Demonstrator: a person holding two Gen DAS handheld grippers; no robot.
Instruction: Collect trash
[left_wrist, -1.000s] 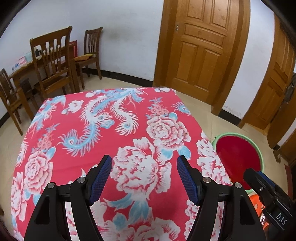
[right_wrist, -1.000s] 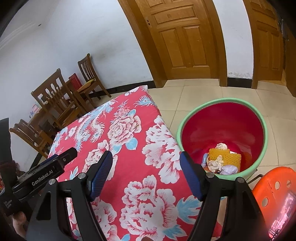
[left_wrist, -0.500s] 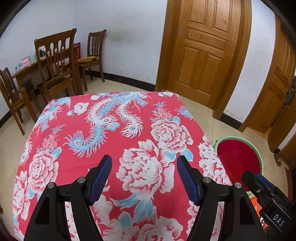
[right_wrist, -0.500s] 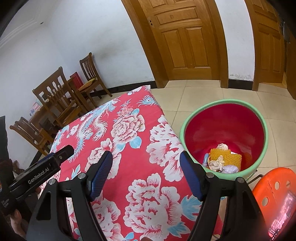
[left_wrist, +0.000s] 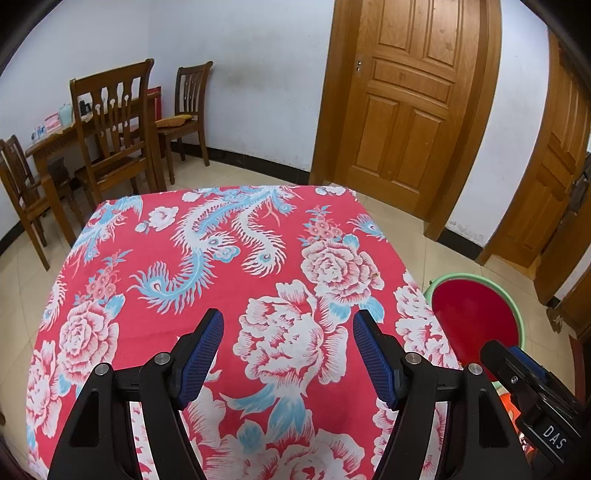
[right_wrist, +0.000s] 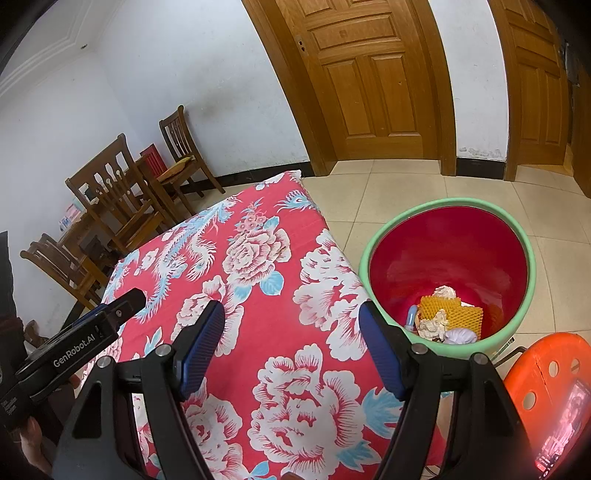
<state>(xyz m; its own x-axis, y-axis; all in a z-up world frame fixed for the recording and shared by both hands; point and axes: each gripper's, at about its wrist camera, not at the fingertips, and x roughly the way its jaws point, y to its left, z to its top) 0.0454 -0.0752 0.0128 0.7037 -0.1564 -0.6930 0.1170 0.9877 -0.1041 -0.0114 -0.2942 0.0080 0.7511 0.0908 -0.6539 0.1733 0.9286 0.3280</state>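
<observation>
A green bin with a red liner (right_wrist: 448, 266) stands on the floor right of the table; the bin (left_wrist: 476, 317) shows at the right edge of the left wrist view too. Inside lie crumpled paper and a yellow foam net (right_wrist: 448, 314). The table wears a red flowered cloth (left_wrist: 229, 258) with nothing lying on it. My left gripper (left_wrist: 288, 332) hovers open above the cloth, nothing between its blue pads. Nearer the bin, my right gripper (right_wrist: 291, 325) also stands open and empty over the cloth (right_wrist: 258, 295).
An orange plastic stool (right_wrist: 546, 373) stands close by the bin at the lower right. Wooden chairs (left_wrist: 110, 140) and a small wooden table (left_wrist: 55, 140) line the far left wall. Two wooden doors (left_wrist: 410, 110) close the back of the tiled room.
The left wrist view has tilted a little, so the cloth and bin sit lower in frame. The right wrist view is almost unchanged. Both grippers keep the same opening.
</observation>
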